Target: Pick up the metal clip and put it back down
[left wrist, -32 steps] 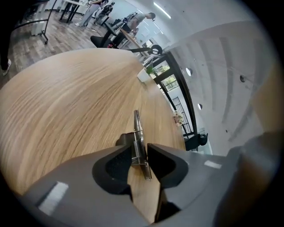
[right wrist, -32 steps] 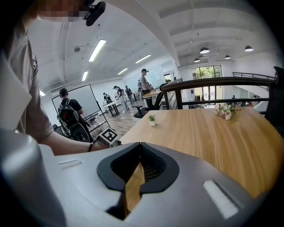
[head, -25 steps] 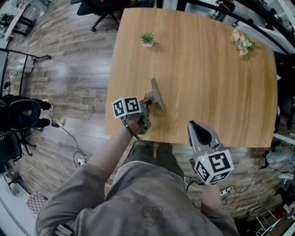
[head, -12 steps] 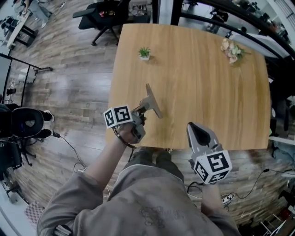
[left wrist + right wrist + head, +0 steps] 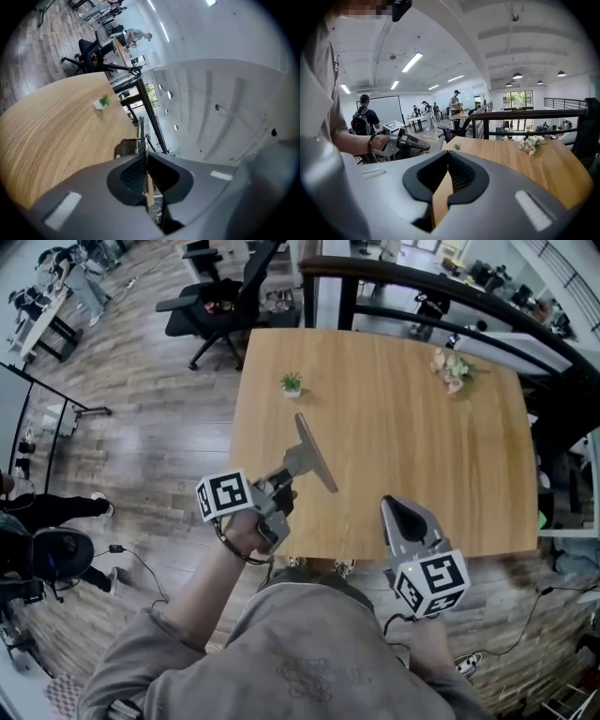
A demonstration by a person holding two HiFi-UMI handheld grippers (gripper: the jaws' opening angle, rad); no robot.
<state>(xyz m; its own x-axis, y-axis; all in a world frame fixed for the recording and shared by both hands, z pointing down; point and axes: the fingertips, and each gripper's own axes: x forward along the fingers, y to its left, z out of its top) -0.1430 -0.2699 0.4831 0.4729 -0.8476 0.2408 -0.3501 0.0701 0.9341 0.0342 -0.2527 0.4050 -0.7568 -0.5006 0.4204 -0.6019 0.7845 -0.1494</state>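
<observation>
The metal clip (image 5: 314,455) is a long grey piece held tilted in the air over the near left part of the wooden table (image 5: 422,427). My left gripper (image 5: 283,478) is shut on its lower end. In the left gripper view the clip (image 5: 139,133) shows edge-on, rising from between the closed jaws of the left gripper (image 5: 146,158). My right gripper (image 5: 399,509) hangs by the table's near edge, shut, with nothing in it. In the right gripper view its jaw tips (image 5: 449,158) meet, and the left gripper (image 5: 410,141) shows at the left.
A small potted plant (image 5: 292,382) stands near the table's far left edge, and a bunch of flowers (image 5: 450,369) lies at the far right. A black office chair (image 5: 220,296) and a dark railing (image 5: 441,287) are beyond the table. People stand far off in the room.
My left gripper has risen and drawn back toward the near left edge with the clip in it. The right gripper has barely moved. The head view has tilted up.
</observation>
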